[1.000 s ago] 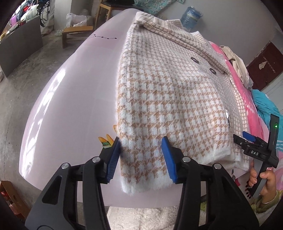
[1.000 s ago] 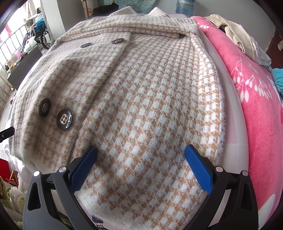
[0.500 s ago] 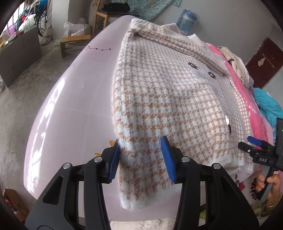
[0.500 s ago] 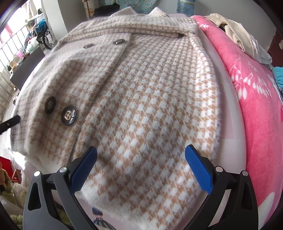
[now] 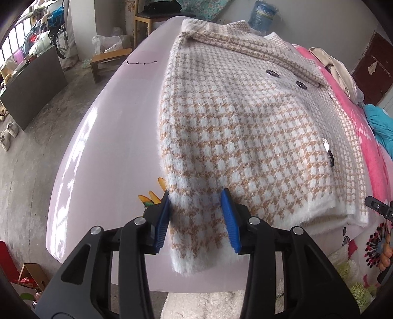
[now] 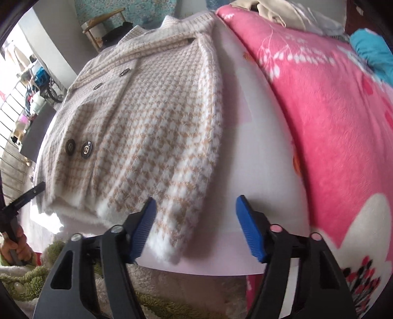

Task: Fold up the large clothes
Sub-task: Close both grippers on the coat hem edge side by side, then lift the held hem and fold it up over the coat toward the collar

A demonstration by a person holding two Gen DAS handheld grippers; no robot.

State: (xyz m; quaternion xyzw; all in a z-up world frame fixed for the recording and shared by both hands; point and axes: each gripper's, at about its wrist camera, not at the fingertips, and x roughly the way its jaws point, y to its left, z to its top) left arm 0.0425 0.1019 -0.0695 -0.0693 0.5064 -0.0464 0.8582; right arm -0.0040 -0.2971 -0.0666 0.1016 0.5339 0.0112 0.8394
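Note:
A tan and white houndstooth coat (image 5: 235, 117) with dark buttons lies flat on a pale pink sheet (image 5: 105, 137), both sleeves folded over its front. My left gripper (image 5: 197, 220) is open, its blue pads on either side of the left sleeve cuff (image 5: 196, 235), which hangs at the near edge. In the right wrist view the coat (image 6: 152, 122) lies left of centre. My right gripper (image 6: 199, 228) is open, with the right sleeve cuff (image 6: 172, 225) by its left pad and bare sheet under the rest.
A pink floral blanket (image 6: 331, 110) covers the right side, with a beige garment (image 5: 341, 71) and a teal cloth (image 5: 380, 122) on it. A wooden bench (image 5: 110, 59) and a chair (image 5: 149, 19) stand on the concrete floor to the left. A fluffy rug (image 6: 73, 282) lies below the near edge.
Both grippers have pulled back toward the near edge. The right gripper has shifted right, off the coat body, so only the cuff is by its left pad. The left stays astride the left cuff.

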